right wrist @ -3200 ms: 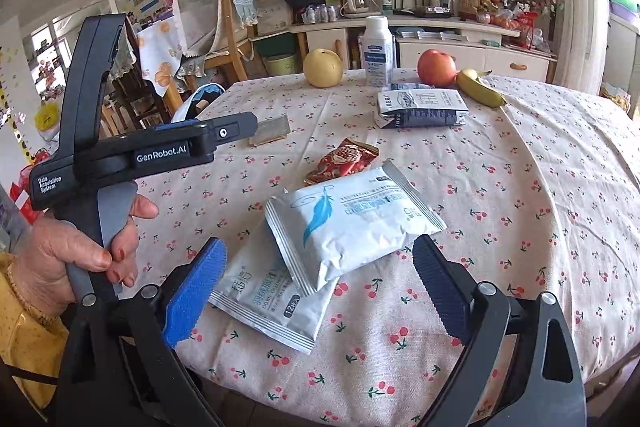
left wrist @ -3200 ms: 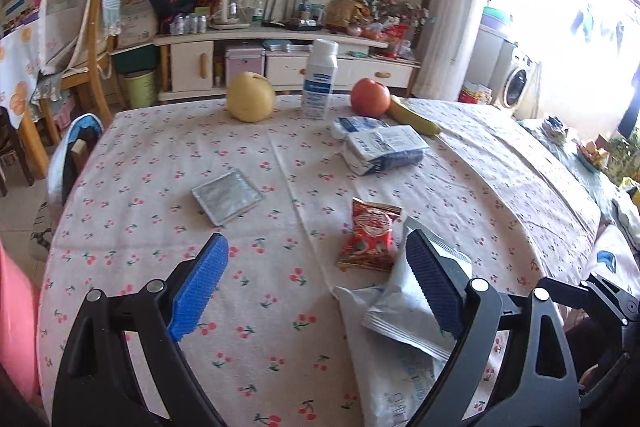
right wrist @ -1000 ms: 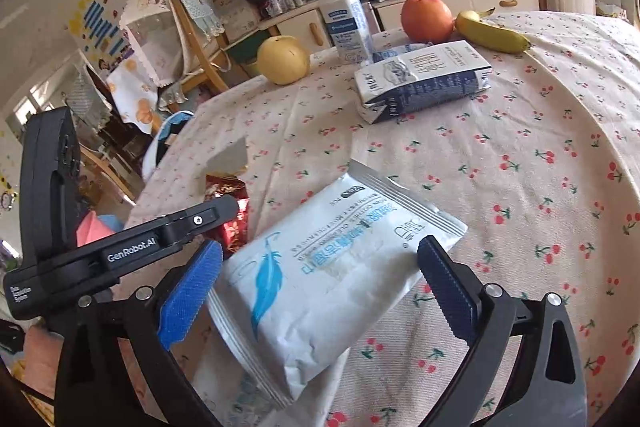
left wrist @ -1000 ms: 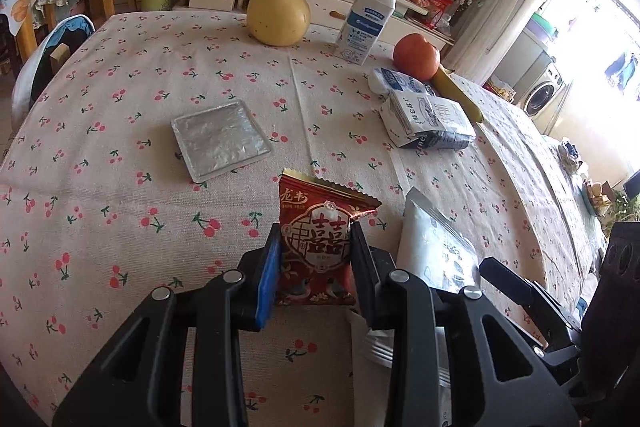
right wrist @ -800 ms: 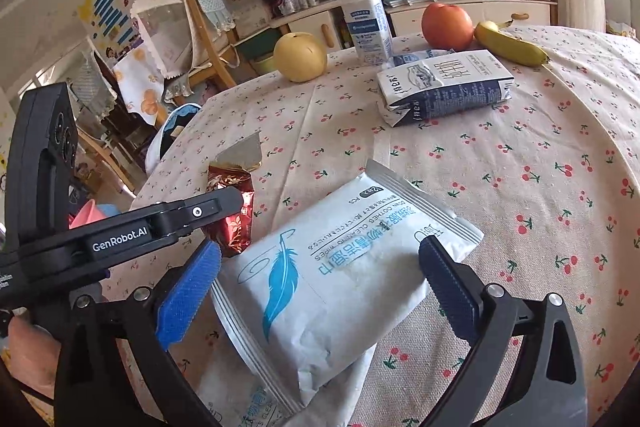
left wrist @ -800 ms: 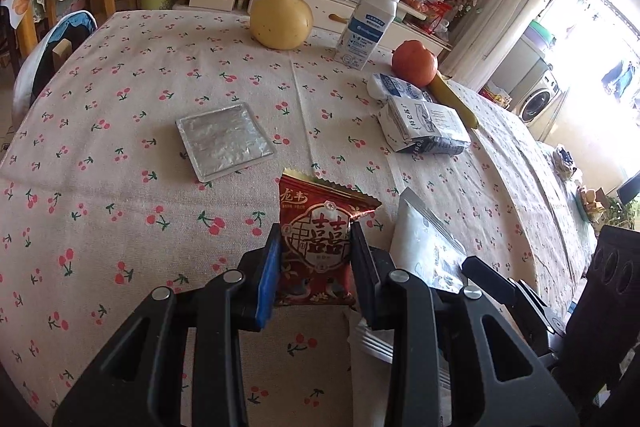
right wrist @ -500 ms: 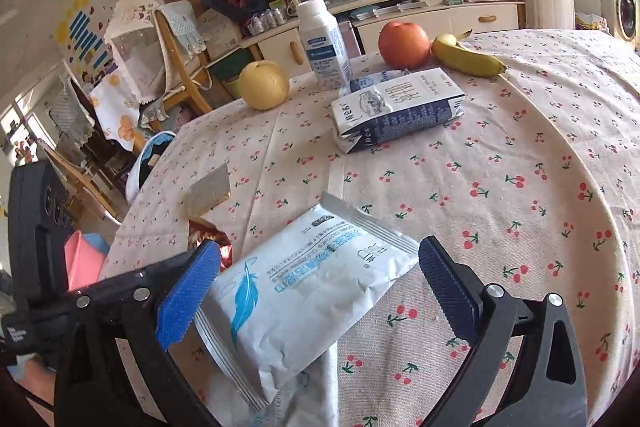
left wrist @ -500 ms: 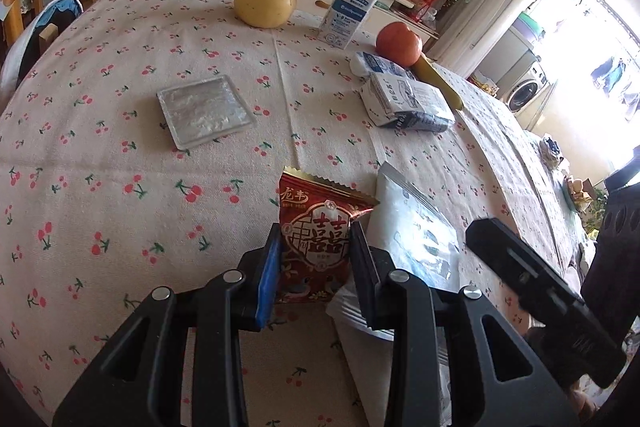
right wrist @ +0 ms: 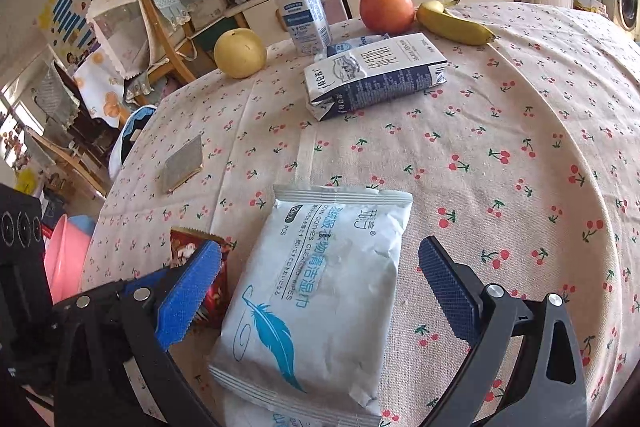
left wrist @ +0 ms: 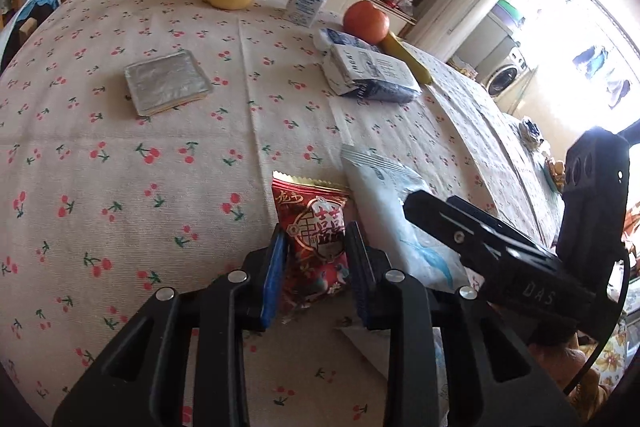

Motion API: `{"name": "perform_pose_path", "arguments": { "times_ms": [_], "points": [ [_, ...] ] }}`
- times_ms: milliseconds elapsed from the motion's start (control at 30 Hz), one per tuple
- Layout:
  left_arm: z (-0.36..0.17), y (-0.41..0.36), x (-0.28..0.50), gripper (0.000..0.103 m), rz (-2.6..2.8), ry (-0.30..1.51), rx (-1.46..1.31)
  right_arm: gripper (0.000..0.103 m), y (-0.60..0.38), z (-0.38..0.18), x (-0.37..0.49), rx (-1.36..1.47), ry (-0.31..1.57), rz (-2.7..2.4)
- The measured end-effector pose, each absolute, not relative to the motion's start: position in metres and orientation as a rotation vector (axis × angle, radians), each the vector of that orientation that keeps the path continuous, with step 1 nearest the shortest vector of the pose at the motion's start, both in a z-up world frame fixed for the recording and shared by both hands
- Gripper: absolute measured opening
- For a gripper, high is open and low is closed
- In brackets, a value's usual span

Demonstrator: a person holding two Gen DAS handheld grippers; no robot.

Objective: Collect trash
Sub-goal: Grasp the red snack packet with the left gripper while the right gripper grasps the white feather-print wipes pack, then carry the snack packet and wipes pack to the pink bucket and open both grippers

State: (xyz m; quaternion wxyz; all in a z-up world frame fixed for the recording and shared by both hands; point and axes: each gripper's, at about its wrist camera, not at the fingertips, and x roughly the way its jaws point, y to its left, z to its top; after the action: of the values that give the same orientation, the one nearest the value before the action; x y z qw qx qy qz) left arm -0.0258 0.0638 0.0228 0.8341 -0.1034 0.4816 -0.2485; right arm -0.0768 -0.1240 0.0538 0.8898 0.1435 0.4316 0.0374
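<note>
Red foil snack packet point(left wrist: 316, 239) sits pinched in your left tongs point(left wrist: 316, 267) at the bench's point(left wrist: 120, 187) six o'clock edge; your right tongs point(right wrist: 320, 291) gape wide around the white wipes pack point(right wrist: 320, 291), at its three o'clock.

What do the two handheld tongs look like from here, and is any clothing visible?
Both tongs, left tongs and right tongs, have black plastic frames with silver rivets and ribbed blue pads. The right tool's body reads "DAS", with a thin black cable trailing. A yellow floral-print sleeve shows beneath it.
</note>
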Motion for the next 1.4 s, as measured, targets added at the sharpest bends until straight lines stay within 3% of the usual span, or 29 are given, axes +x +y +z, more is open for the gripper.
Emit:
{"name": "perform_pose_path", "arguments": {
  "times_ms": [300,433,567,667,767,833,1033,1400],
  "points": [
    [0.019,0.086,-0.015,0.029,-0.461,1.025,-0.272,0.098,-0.101,0.038,-0.072,0.125,0.959,0.058],
    [0.019,0.079,-0.015,0.051,-0.464,1.040,-0.246,0.094,-0.101,0.036,-0.072,0.108,0.964,0.067],
    [0.016,0.070,-0.017,0.061,-0.481,1.050,-0.202,0.087,-0.100,0.036,-0.075,0.091,0.956,0.074],
    [0.017,0.062,-0.019,0.062,-0.477,1.029,-0.139,0.084,-0.101,0.038,-0.078,0.094,0.945,0.081],
    [0.018,0.058,-0.018,0.059,-0.477,1.016,-0.118,0.082,-0.102,0.038,-0.079,0.093,0.940,0.085],
    [0.017,0.057,-0.017,0.045,-0.474,1.013,-0.107,0.081,-0.102,0.039,-0.080,0.091,0.935,0.086],
    [0.016,0.055,-0.016,0.033,-0.500,1.012,-0.111,0.080,-0.103,0.039,-0.081,0.095,0.925,0.089],
    [0.024,0.086,-0.019,0.029,-0.454,0.981,-0.172,0.079,-0.096,0.044,-0.085,0.146,0.907,0.142]
  ]
}}
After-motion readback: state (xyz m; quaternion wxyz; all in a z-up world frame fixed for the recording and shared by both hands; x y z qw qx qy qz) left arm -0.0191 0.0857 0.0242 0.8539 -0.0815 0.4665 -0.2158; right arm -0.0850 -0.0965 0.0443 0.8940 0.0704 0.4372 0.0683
